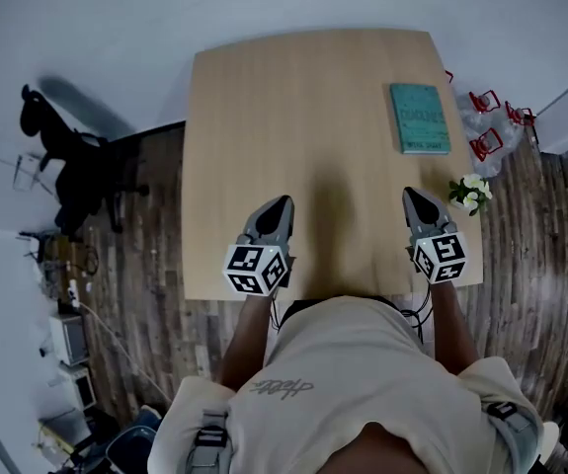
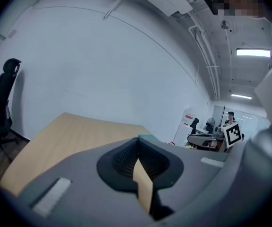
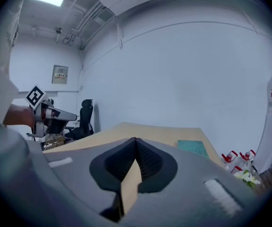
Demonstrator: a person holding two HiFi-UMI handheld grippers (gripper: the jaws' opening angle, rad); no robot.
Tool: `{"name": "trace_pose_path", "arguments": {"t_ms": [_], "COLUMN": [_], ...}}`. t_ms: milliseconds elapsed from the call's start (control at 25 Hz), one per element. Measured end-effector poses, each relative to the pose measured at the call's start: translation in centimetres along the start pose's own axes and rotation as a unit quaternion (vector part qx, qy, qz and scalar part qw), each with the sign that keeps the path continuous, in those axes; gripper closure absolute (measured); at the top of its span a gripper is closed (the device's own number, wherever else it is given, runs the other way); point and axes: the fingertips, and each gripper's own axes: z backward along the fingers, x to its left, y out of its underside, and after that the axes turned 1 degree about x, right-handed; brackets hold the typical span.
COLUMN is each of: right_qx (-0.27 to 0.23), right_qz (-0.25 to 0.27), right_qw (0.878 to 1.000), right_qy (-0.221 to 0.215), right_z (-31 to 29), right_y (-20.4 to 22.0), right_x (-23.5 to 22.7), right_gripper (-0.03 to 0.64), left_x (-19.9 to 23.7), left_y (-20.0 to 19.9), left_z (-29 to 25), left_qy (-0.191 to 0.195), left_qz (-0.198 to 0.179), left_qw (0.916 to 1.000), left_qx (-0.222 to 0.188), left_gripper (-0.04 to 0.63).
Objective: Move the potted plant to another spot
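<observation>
White-flowered potted plant (image 1: 471, 193) plainest in head view; left claw (image 1: 284, 204), right claw (image 1: 410, 195) closed, empty.

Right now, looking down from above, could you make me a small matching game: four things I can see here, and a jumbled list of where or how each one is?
Things:
1. book
2. potted plant
3. office chair
4. right tool

Descriptions:
A. black, on the floor left of the table
B. shut and empty, held over the table's near part
C. teal, lying flat near the table's far right corner
D. white flowers, at the table's right edge

Pairs: 1-C, 2-D, 3-A, 4-B
</observation>
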Motion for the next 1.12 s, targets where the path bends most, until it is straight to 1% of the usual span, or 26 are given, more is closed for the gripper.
{"name": "trace_pose_path", "arguments": {"t_ms": [240,520,880,1120], "right_qx": [-0.040,-0.073,-0.112,-0.119], "right_qz": [0.040,0.077,0.098,0.103], "right_qw": [0.998,0.993,0.988,0.987], "right_qy": [-0.035,-0.047,-0.039,-0.024], "right_z": [0.1,0.7,2.0,3.3], "right_y": [-5.5,-9.8,-14.8,-15.7], "right_x": [2.5,4.0,5.4,6.5], "right_gripper": [0.615,0.615,0.615,0.615], "left_x": [0.3,0.7,0.0,-1.1], "left_y": [-2.9,-6.7,-10.9,-12.6], "left_z": [1.7,3.1,3.2,3.4], "left_qy": [-0.007,-0.006,0.021,0.044], "left_qz": [-0.025,-0.038,-0.068,-0.087], "left_qw": [0.9991,0.9968,0.9923,0.9891], "left_qx": [-0.033,-0.071,-0.101,-0.110], "left_gripper": [0.577,0.577,0.577,0.577]}}
